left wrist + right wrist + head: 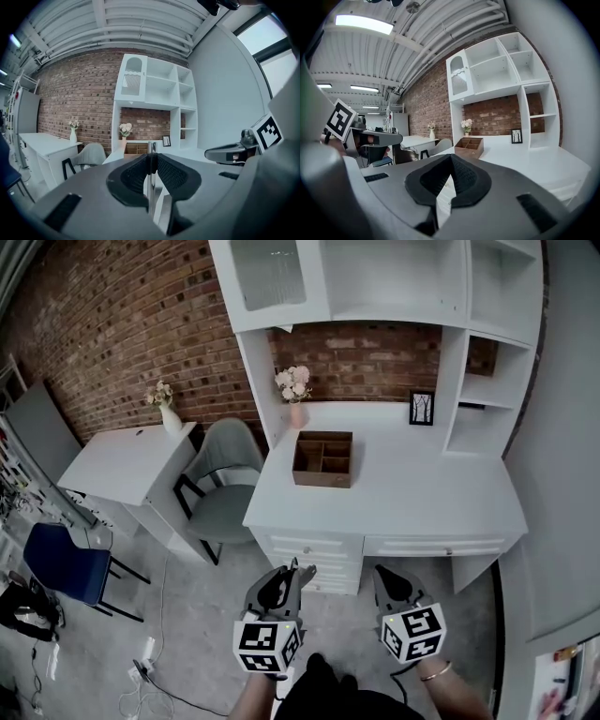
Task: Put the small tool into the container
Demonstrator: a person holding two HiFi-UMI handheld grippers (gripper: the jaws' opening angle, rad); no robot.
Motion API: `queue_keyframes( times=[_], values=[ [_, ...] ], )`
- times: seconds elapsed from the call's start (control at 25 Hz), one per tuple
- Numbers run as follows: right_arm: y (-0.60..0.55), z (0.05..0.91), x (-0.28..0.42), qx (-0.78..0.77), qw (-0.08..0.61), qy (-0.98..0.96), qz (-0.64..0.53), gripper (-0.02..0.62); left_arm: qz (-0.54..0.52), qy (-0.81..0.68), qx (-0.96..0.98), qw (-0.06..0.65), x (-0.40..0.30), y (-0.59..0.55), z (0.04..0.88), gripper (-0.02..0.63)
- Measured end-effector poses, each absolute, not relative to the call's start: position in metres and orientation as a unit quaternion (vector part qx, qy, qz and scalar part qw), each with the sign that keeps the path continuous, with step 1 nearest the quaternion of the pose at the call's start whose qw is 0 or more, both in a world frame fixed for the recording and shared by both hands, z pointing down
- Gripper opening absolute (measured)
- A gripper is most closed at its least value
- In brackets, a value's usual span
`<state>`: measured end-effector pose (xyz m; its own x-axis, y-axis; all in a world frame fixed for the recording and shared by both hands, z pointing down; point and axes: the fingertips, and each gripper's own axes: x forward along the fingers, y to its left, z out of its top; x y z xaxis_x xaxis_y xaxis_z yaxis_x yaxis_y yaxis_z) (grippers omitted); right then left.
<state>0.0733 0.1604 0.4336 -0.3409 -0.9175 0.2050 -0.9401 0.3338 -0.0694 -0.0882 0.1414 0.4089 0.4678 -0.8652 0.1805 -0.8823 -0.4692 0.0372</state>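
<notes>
A thin metal tool (151, 180) stands upright between the pads of my left gripper (152, 157), which is shut on it; its tip pokes out above the jaws. In the head view the left gripper (293, 570) hangs in front of the desk drawers, well short of the container. The container is a brown wooden box (323, 457) with several compartments, standing on the white desk (412, 493); it also shows far ahead as the box (136, 149) and the box (469, 146). My right gripper (384, 570) (450, 158) is beside the left one, shut with nothing in it.
On the desk stand a vase of flowers (296, 395) and a small framed picture (422, 408), under a white shelf unit (375, 277). A grey chair (223, 479) sits left of the desk. Further left are a second white table (131, 460), a blue chair (64, 563) and floor cables (141, 676).
</notes>
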Motion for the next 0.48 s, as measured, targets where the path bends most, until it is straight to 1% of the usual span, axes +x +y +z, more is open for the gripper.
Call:
queue_keyframes(
  times=[0.48],
  values=[
    [0.102, 0.446, 0.086, 0.584, 0.073, -0.803, 0.099, 0.003, 0.069, -0.504, 0.859, 0.066, -0.081, 0.071, 0.415, 0.072]
  ],
)
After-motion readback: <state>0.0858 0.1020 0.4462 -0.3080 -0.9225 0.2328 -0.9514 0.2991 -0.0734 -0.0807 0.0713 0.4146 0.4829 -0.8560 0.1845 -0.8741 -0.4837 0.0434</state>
